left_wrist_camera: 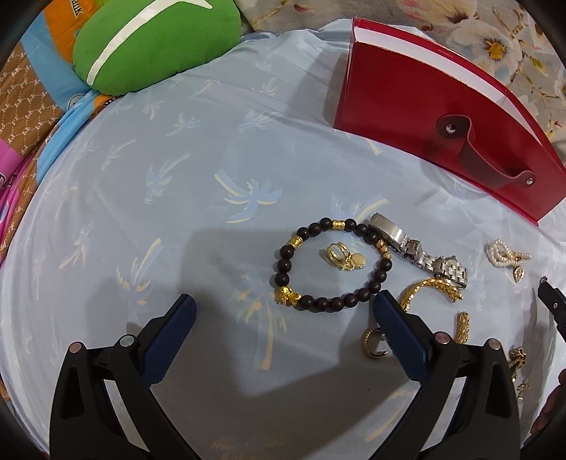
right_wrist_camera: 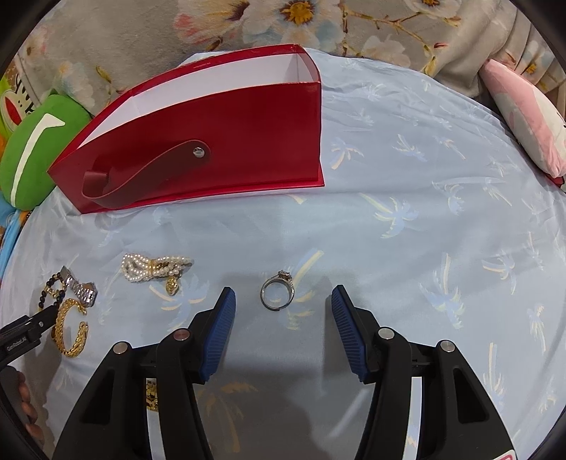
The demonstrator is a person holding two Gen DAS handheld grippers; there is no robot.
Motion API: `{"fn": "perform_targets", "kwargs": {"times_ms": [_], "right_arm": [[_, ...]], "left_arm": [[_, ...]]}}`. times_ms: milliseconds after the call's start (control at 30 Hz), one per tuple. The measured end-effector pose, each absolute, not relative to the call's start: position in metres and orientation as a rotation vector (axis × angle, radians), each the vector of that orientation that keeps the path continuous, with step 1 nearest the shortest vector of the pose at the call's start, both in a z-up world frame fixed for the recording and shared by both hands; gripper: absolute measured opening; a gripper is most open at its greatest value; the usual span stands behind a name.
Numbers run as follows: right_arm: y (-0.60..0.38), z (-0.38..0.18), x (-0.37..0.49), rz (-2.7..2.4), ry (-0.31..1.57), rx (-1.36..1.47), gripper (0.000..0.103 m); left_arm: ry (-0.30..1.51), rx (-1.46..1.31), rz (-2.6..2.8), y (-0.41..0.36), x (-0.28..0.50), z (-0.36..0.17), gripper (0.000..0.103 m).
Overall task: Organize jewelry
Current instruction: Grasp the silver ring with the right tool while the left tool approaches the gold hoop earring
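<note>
A dark bead bracelet with gold charms (left_wrist_camera: 332,265) lies on the blue sheet, with gold earrings (left_wrist_camera: 345,257) inside its loop. My left gripper (left_wrist_camera: 284,300) is open and empty, just in front of the bracelet. A silver watch (left_wrist_camera: 417,249), a gold bangle (left_wrist_camera: 429,288) and a pearl bracelet (left_wrist_camera: 504,253) lie to the right. In the right wrist view a silver ring (right_wrist_camera: 277,291) lies just ahead of my open, empty right gripper (right_wrist_camera: 283,295). The pearl bracelet (right_wrist_camera: 155,267) is to its left. The open red box (right_wrist_camera: 198,148) stands behind.
The red box also shows in the left wrist view (left_wrist_camera: 424,116). A green cushion (left_wrist_camera: 152,42) lies at the far left, a pink cushion (right_wrist_camera: 527,109) at the far right. More gold pieces (left_wrist_camera: 463,327) lie by the left gripper's right finger. A floral cloth (right_wrist_camera: 318,21) lies behind.
</note>
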State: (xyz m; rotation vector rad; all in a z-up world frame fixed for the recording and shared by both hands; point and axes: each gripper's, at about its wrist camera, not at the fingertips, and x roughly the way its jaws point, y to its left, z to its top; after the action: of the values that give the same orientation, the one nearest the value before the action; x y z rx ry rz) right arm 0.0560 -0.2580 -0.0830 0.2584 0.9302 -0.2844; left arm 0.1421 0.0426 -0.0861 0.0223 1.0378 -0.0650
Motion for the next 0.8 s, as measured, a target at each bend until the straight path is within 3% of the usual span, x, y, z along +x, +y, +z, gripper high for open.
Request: {"fn": "perform_targets", "kwargs": {"times_ms": [167, 233, 433, 800], "right_arm": [[-0.256, -0.084, 0.06, -0.285, 0.924, 0.233, 0.053], [-0.255, -0.083, 0.061, -0.279, 0.923, 0.227, 0.039], [-0.257, -0.083, 0.059, -0.273, 0.917, 0.241, 0.018], [-0.258, -0.072, 0.039, -0.257, 0.896, 0.272, 0.018]], "left_arm": [[1.041, 0.02, -0.066, 0.044, 0.14, -0.086, 0.098], [1.042, 0.015, -0.072, 0.044, 0.137, -0.085, 0.098], [1.045, -0.004, -0.095, 0.044, 0.127, -0.08, 0.098], [1.034, 0.042, -0.184, 0.028, 0.09, -0.067, 0.098]]}}
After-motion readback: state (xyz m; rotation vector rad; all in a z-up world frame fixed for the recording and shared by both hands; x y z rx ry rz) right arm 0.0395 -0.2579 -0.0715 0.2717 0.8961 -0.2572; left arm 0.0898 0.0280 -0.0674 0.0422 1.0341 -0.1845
